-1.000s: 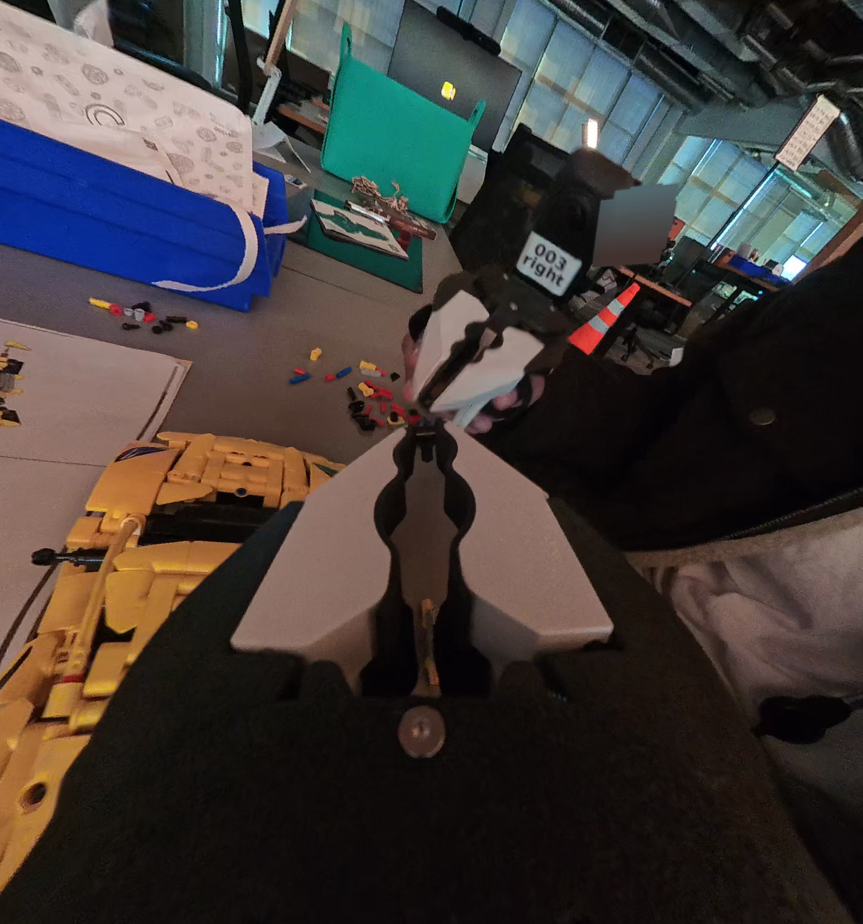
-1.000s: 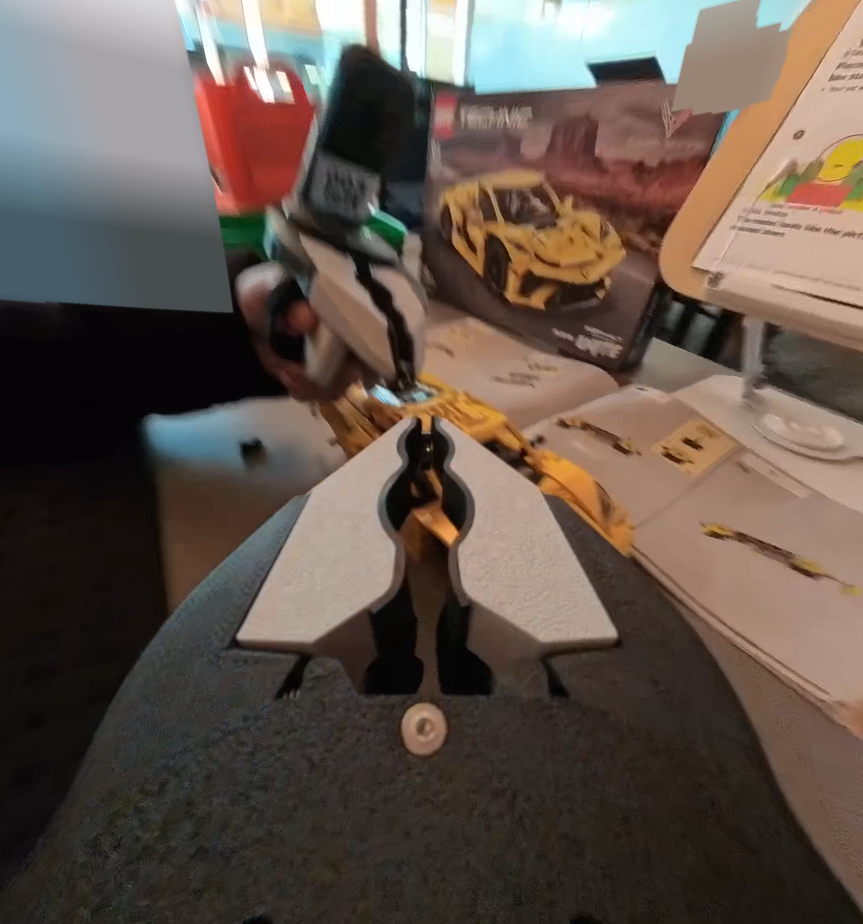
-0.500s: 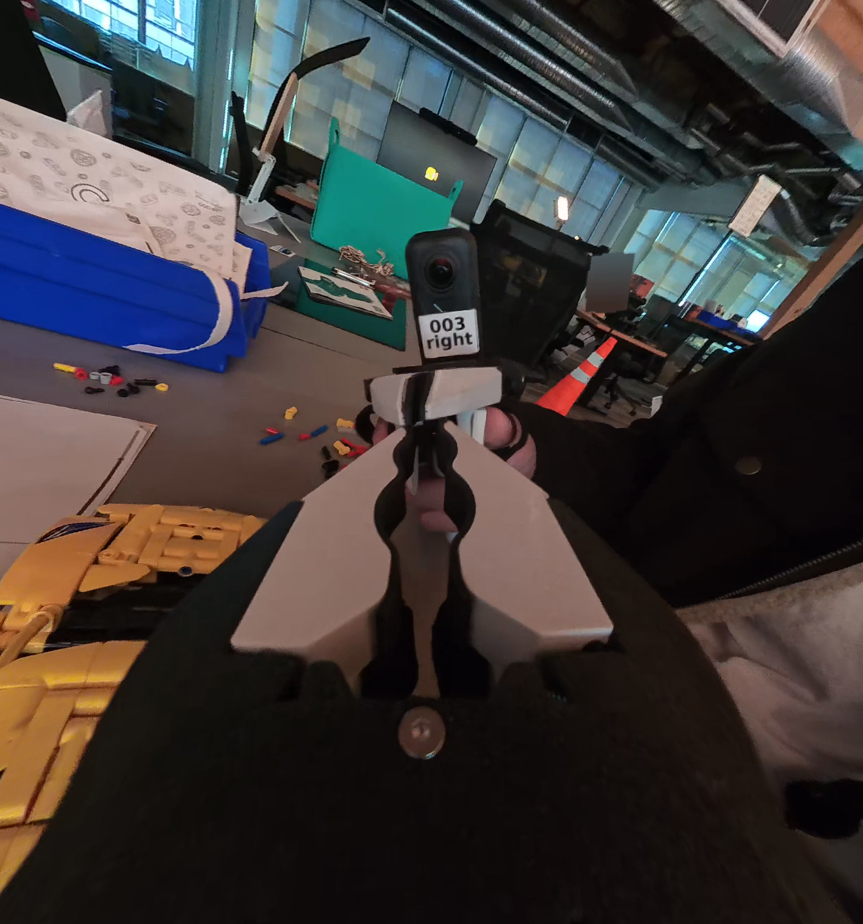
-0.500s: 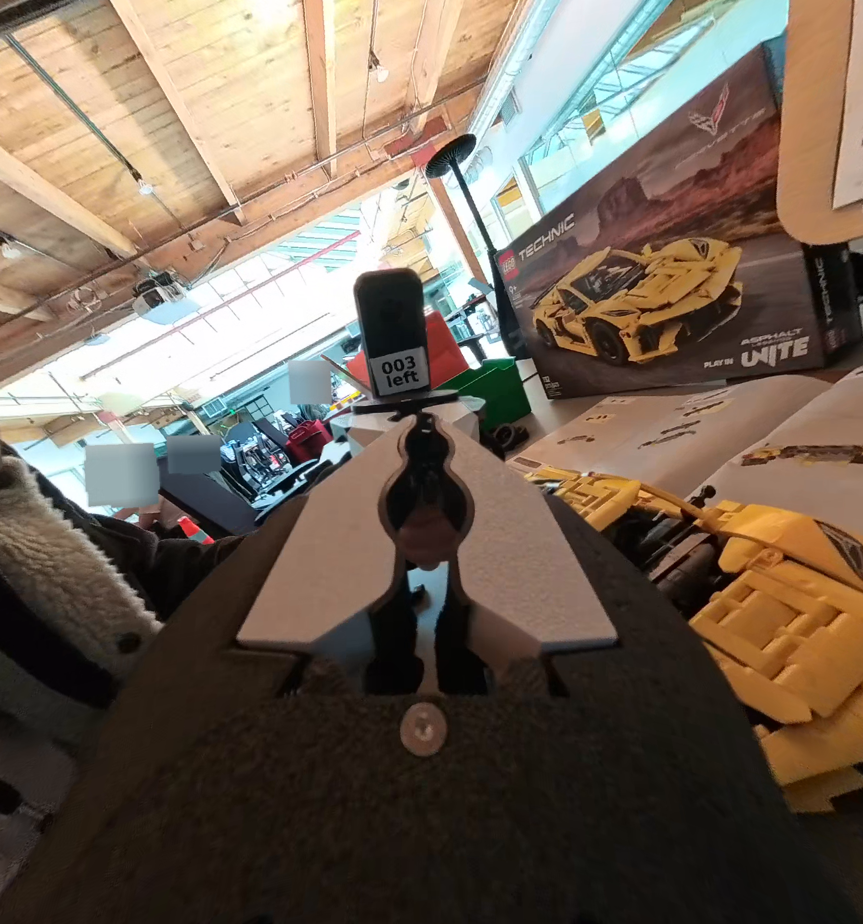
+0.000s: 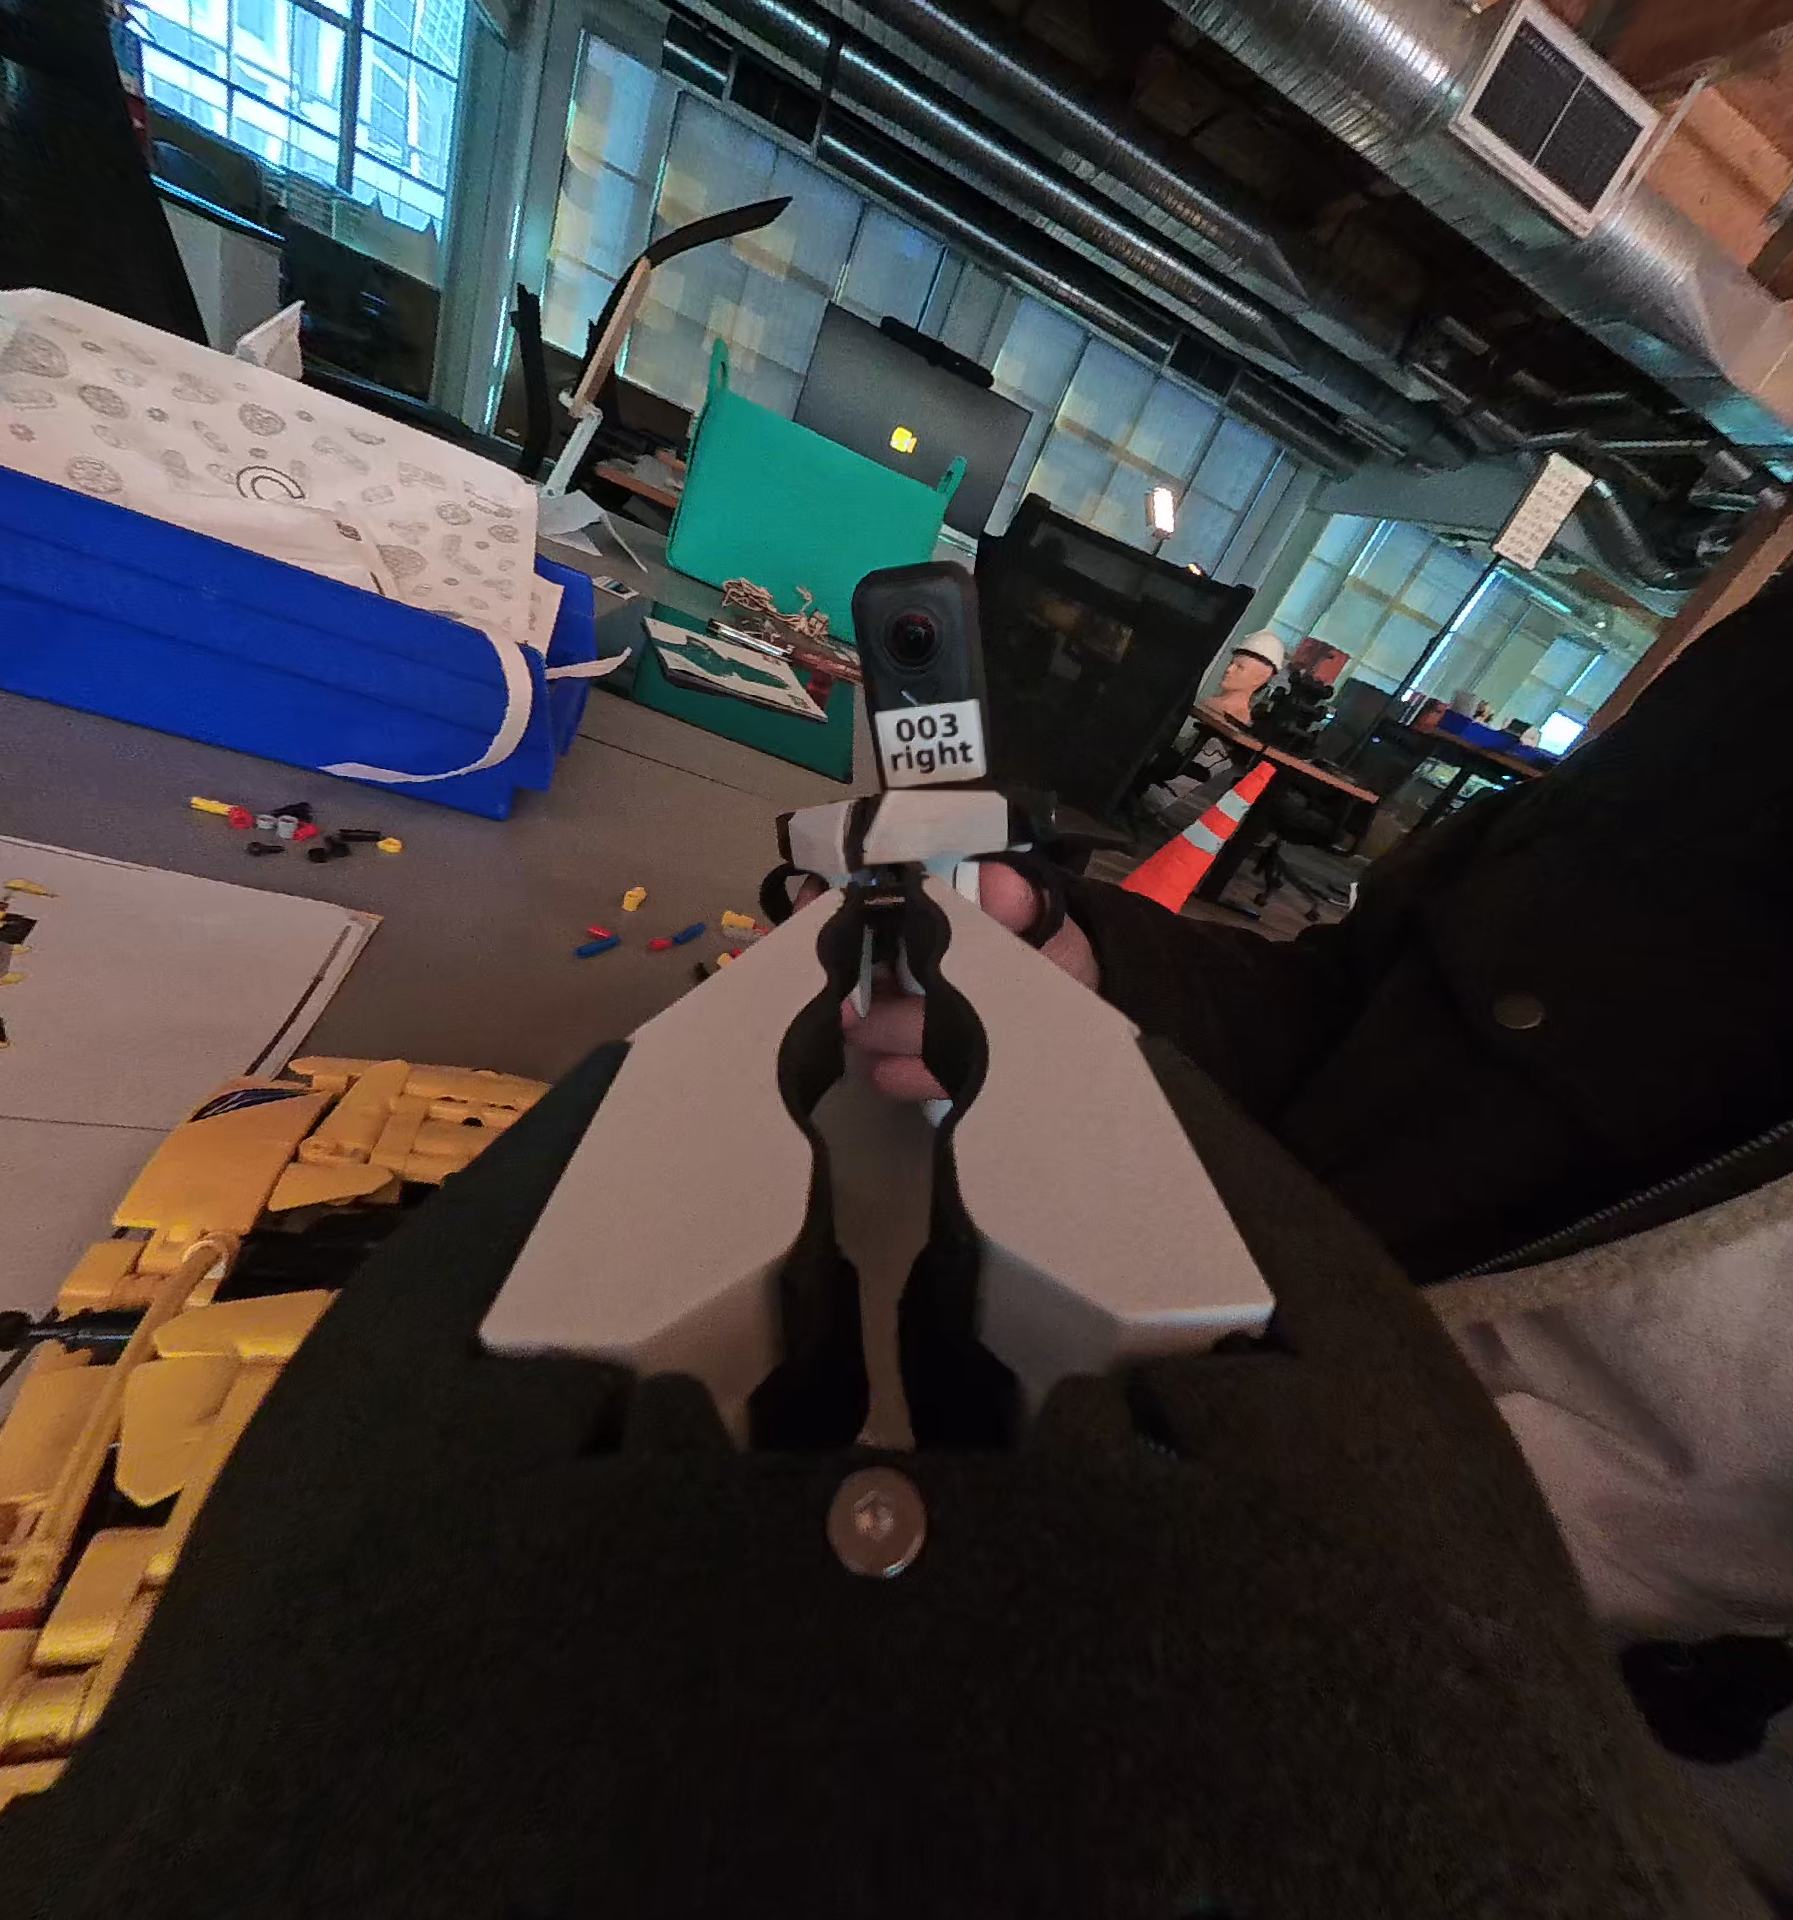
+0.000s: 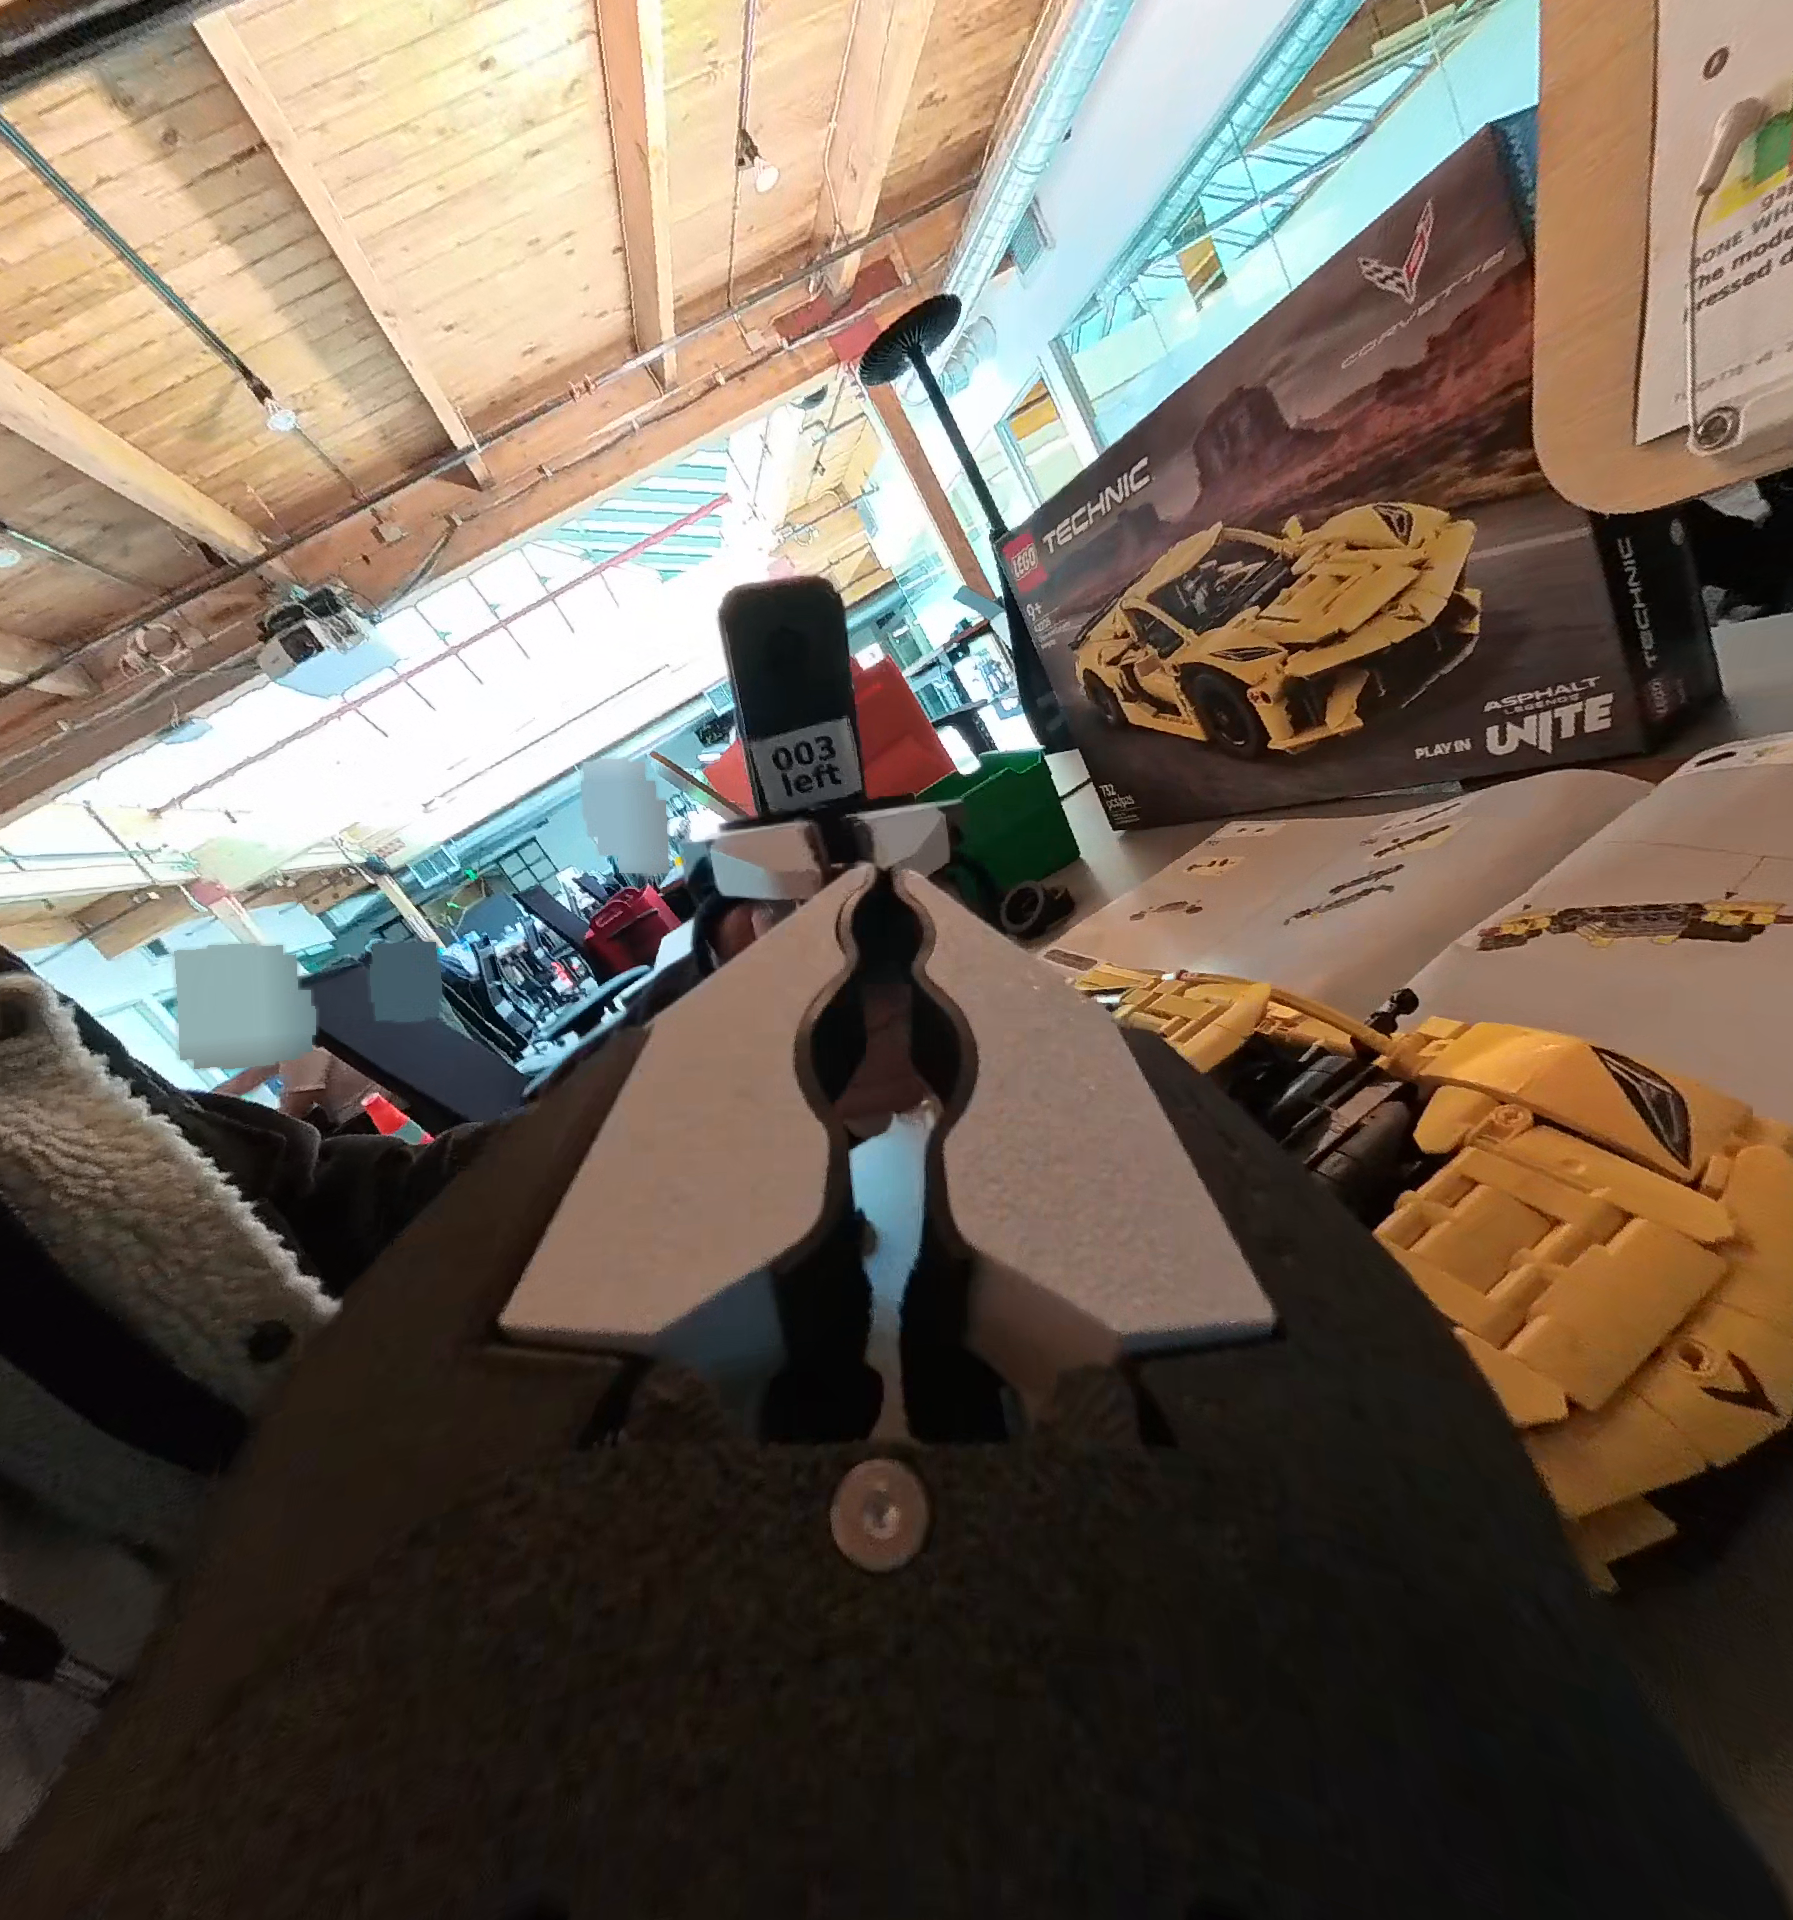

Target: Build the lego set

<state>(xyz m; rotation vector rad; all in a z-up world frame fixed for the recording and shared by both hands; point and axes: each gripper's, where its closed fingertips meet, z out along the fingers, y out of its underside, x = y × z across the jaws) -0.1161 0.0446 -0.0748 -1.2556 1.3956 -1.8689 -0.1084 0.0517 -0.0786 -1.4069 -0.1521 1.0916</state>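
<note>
both grippers, left gripper (image 5: pixel 879 914) and right gripper (image 6: pixel 876 883), sit clenched tip to tip, holding nothing, lifted clear beside the yellow car (image 6: pixel 1557 1226), probably pausing between steps.

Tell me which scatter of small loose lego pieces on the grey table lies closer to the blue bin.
The left-hand scatter of small loose lego pieces, mostly black, lies just before the blue bin; the colourful scatter lies further right, nearer the right gripper.

Above me run wooden ceiling beams (image 6: pixel 372 208) and a silver duct (image 5: pixel 1391 208). Tall windows (image 5: pixel 1162 447) glow behind my grey tabletop (image 5: pixel 518 914); an orange cone (image 5: pixel 1198 842) stands beyond.
</note>
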